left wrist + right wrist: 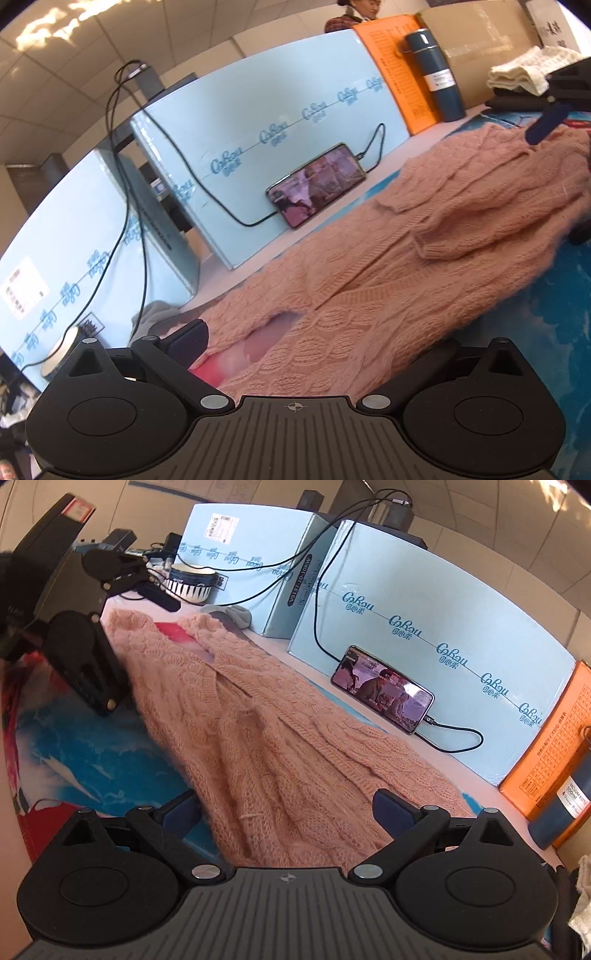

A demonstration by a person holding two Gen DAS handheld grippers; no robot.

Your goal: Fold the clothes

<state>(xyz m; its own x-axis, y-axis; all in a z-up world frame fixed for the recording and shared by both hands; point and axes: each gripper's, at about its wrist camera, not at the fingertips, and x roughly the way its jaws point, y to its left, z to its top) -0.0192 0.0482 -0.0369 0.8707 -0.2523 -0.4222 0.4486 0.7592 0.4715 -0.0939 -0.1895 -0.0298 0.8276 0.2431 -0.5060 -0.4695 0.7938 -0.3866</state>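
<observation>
1. On the tabletop (314, 672), a pink cable-knit sweater (280, 746) lies spread lengthwise over a blue patterned cloth (85, 753), running from the near edge of the right wrist view to its far left.
2. The right gripper (288, 810) sits at the sweater's near end, its jaws spread wide with knit fabric between them; one blue finger pad (393, 812) rests beside the fabric.
3. The left gripper (295, 354) is at the opposite end, by the neckline. Only its left finger (188, 338) shows; the sweater covers the other side, so whether the jaws pinch the knit cannot be told.
4. In the right wrist view the left gripper (122, 635) appears at the far left, over the sweater's collar end.
5. A red item (173, 632) shows through the neck opening.
6. A phone (382, 688) with its screen lit leans against a light blue box (443, 602) on the far side, with a black cable (458, 744) plugged into it.
7. An orange box (399, 74) and a dark blue bottle (436, 74) stand to the right of the blue box.
8. A striped bowl (190, 583) stands at the far left, near a second blue box (251, 535).
</observation>
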